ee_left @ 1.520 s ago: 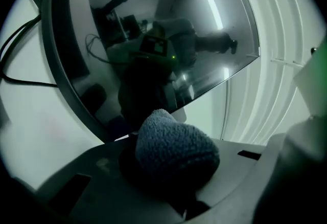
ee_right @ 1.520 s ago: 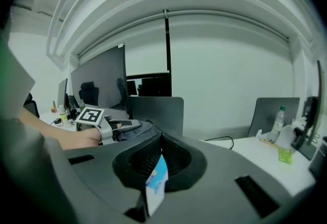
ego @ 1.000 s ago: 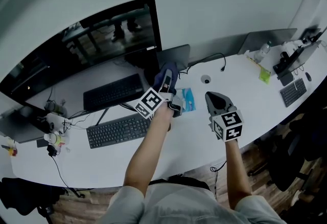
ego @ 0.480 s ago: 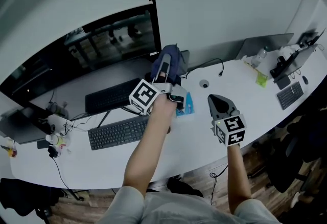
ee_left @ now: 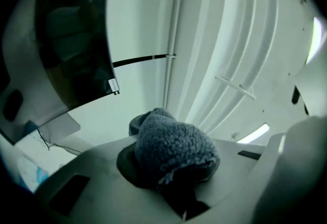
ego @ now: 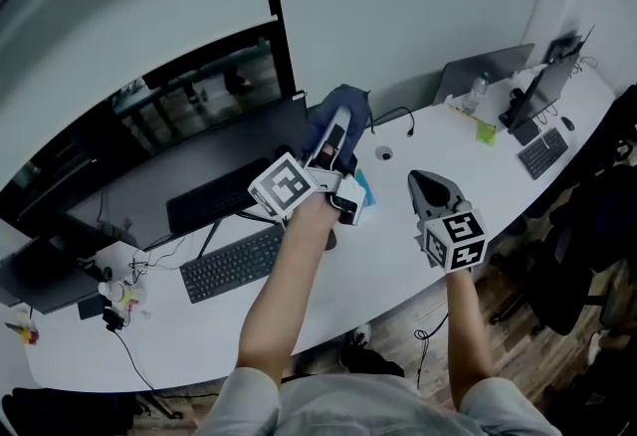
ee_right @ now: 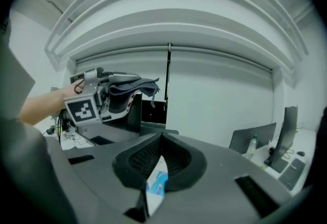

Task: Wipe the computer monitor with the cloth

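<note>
Holding the cloth [ee_left: 173, 149] pinched in the left gripper [ego: 335, 130] near the monitor [ego: 169, 115], right gripper [ego: 430, 187] closed and empty; next, probably pressing it flat onto the screen.

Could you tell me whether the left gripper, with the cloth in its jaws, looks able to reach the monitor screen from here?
Probably yes. The left gripper, shut on the cloth, is held up beside the monitor's right edge, and nothing stands between them.
</note>
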`<state>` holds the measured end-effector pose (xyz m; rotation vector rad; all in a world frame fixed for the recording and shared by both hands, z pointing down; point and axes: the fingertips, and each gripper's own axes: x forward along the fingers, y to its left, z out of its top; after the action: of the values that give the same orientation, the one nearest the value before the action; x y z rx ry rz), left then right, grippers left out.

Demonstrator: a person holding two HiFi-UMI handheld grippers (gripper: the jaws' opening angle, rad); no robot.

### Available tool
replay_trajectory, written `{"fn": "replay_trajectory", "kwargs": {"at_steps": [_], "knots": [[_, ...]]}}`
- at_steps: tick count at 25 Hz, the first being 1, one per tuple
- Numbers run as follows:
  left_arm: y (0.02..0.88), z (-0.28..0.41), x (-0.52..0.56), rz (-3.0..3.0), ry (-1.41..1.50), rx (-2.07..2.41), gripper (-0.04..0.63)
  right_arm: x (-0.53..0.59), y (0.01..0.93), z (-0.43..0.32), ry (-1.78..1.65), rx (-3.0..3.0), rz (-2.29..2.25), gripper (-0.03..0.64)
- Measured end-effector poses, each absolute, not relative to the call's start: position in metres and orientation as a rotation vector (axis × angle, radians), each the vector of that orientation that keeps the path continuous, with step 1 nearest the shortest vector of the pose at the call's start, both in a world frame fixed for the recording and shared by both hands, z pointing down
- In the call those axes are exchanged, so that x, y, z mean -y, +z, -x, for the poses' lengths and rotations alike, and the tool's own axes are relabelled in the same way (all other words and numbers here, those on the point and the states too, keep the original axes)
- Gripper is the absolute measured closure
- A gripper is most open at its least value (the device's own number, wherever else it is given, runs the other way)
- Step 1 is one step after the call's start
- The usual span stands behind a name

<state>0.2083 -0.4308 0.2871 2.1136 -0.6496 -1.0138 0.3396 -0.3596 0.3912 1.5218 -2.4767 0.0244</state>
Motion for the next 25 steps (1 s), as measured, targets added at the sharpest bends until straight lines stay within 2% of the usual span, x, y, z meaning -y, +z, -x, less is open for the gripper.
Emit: {"fn": "replay_trajectory", "kwargs": {"at_steps": [7,13,25], "knots": [[0.329,-0.182,0.332,-2.701,-0.43,0.882,0.55,0.285,0.379,-0.298,0.015,2.467,-1.623,0.615],[0.363,-0.11,0.251,-3.056,0.059,1.104,0.549,0.211,0.366,-0.25,-0.101,2.363,-1.7,0.615],[0.364,-0.007,0.135,-3.187,0.187,1.168,0.549,0.072,0.352,-0.198,-0.218,2.167,-1.843,0.615]]}}
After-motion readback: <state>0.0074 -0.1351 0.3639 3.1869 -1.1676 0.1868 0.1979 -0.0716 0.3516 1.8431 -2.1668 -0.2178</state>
